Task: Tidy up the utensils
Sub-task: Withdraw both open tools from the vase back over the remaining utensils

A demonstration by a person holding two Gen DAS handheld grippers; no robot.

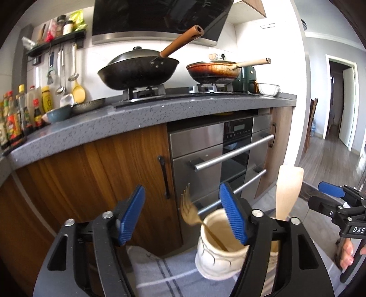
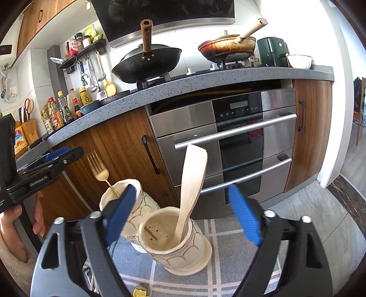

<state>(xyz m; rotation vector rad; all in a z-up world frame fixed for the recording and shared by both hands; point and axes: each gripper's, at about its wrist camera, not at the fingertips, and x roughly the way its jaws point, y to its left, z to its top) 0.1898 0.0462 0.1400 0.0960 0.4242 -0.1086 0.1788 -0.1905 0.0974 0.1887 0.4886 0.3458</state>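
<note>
On the checked cloth [image 2: 228, 242] near the oven, a gold fork [image 2: 98, 170] stands in the left cup [image 2: 139, 205] and a wooden spatula [image 2: 191, 189] in the right cup [image 2: 180, 251]. Both grippers, left [image 1: 181, 217] and right [image 2: 183, 216], gape empty; sorting looks nearly finished.

A grey speckled counter [image 2: 205, 78] curves above walnut cabinets [image 2: 121, 141] and a steel oven [image 2: 231, 141]. A black wok [image 2: 146, 65] and a scorched pan [image 2: 226, 49] sit on the hob beneath a dark hood [image 2: 164, 13]. Sauce bottles [image 2: 57, 112] crowd the left corner below a wall shelf [image 2: 82, 53] hung with ladles. Daylight floods a doorway [image 1: 338, 102] onto grey plank floor [image 1: 327, 160].
</note>
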